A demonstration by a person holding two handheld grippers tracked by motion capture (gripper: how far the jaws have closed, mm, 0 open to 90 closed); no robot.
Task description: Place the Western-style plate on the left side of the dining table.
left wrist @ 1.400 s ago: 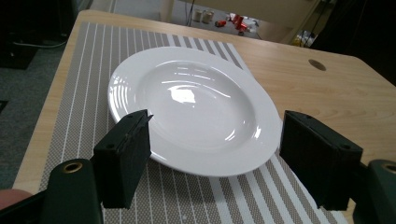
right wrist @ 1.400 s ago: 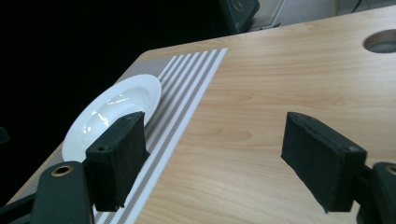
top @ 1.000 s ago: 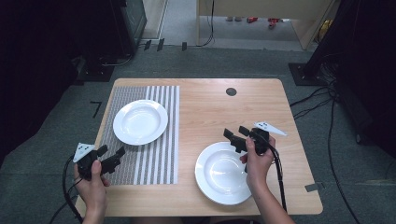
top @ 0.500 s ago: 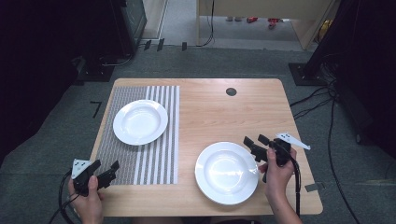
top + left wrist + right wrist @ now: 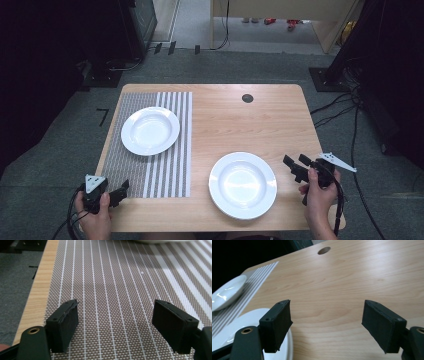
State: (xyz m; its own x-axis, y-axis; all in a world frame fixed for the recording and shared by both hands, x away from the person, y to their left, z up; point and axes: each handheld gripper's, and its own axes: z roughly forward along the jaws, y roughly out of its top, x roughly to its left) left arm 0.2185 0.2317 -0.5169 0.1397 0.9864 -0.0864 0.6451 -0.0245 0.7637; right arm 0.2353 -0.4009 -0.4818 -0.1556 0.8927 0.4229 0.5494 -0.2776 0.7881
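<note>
Two white plates [image 5: 243, 184] [image 5: 150, 130], striped mat [image 5: 170, 165] between; both grippers' [image 5: 119, 192] [image 5: 296, 166] fingers spread, empty.

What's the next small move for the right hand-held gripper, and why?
Probably ease the right hand-held gripper left toward the near plate and take its rim. Its jaws stand open and empty just right of that plate, which lies on bare wood, while the other plate sits on the mat.

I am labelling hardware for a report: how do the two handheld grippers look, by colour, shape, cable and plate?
Both the left gripper and the right gripper are black with two flat rectangular jaws. Each carries a grey three-cornered plate and a black trailing cable. No sleeves are visible.
</note>
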